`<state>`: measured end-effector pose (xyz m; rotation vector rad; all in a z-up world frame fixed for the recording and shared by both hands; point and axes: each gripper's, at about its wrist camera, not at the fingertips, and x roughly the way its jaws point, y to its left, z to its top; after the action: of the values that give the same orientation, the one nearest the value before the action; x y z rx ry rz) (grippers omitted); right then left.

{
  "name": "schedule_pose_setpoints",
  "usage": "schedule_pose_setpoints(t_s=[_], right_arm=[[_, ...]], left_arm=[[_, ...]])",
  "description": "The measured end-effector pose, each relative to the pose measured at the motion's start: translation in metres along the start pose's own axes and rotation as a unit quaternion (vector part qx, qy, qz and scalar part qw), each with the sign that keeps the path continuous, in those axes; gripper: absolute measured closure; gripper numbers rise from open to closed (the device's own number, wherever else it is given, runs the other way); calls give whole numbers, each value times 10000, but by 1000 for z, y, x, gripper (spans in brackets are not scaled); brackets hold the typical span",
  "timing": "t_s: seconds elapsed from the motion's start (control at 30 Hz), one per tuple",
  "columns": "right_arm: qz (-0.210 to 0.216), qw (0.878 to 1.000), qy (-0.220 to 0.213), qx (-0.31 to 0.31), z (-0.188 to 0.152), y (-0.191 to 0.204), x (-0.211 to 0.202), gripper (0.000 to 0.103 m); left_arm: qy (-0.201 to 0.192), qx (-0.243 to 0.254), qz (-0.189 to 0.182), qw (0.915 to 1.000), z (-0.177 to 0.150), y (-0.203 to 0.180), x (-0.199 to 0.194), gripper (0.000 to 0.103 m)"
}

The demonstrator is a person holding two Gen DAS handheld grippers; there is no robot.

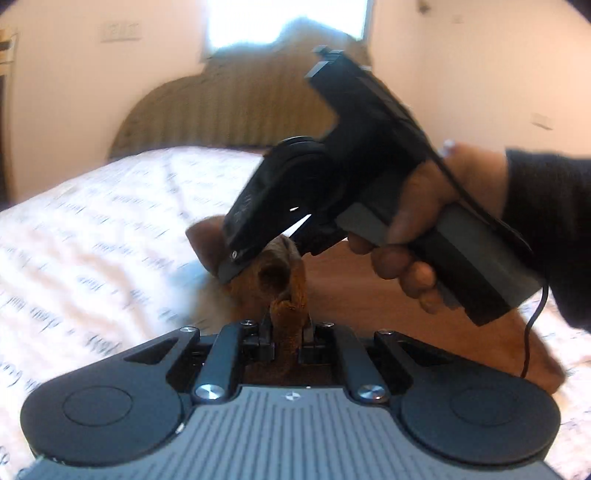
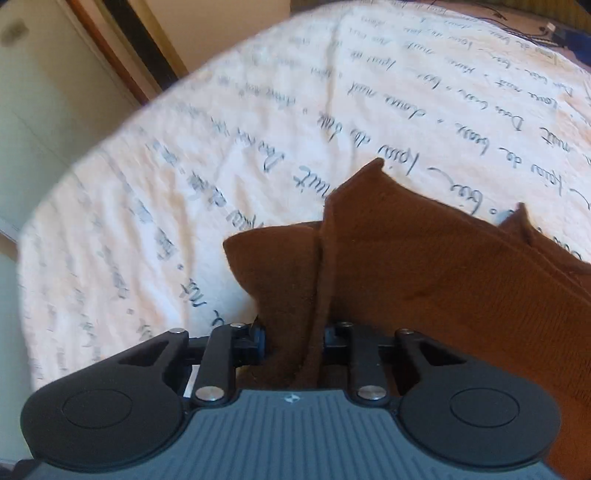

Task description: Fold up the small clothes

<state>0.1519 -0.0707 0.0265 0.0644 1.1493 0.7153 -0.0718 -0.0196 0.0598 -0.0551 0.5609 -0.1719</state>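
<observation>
**Two grippers hold one brown cloth over the bed**

The left gripper (image 1: 290,332) is almost closed. A thin bunch of the brown cloth (image 1: 286,314) is pinched tight between its jaws.

In the left wrist view, the right gripper (image 1: 231,273) comes in from the right. A hand (image 1: 424,225) in a dark sleeve (image 1: 546,229) holds its handle. Its tip points down and touches the same cloth. A thin black wire (image 1: 532,325) hangs from it.

In the right wrist view, the right gripper (image 2: 295,339) has its jaws pressed on a folded edge of the cloth (image 2: 424,266). The jaws stand close together, with a thick fold between them. The rest of the cloth spreads out to the right, over the bed.

The bed cover (image 2: 258,129) is white with dark writing on it. A brown headboard (image 1: 229,99) stands behind the bed, under a bright window (image 1: 284,22).
</observation>
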Motion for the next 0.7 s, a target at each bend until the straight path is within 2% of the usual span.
schedule_pose_setpoints(t_s=[0.13,0.23,0.33,0.4,0.43,0.47,0.5,0.57,0.63,0.7], right_arm=[[124,9978,-638,111,-24,-44,-68,83],[149,9931,-1020,560,-60,-95,-120,83],[110,9850,-1162,1269,-100,-153,-146,82],[25,9768,-1070,1854,-130,-189,-147,77],[-63,9700,-1061,2187,-142,-205,-142,73],[68,9609,-1138,2523,-156,-219,-141,73],[424,9499,-1331,2795,-169,-230,-143,73],[852,9341,-1674,3035,-179,-237,-148,68],[989,9291,-1917,3004,-178,-237,-153,55],[921,9295,-1912,3017,-169,-240,-150,51]], left_arm=[[-182,325,-708,9968,11,-54,0,94],[-164,651,-1275,9896,6,-105,5,94],[419,1064,-1679,9792,-15,-149,31,94],[736,1369,-1647,9740,-34,-167,45,94],[684,1520,-1557,9736,-40,-171,44,94],[560,1627,-1505,9735,-43,-172,40,93],[488,1705,-1493,9728,-44,-172,35,92],[422,1812,-1422,9722,-42,-172,31,89],[369,2009,-1298,9703,-42,-178,31,86],[264,2274,-1125,9669,-43,-191,31,85]])
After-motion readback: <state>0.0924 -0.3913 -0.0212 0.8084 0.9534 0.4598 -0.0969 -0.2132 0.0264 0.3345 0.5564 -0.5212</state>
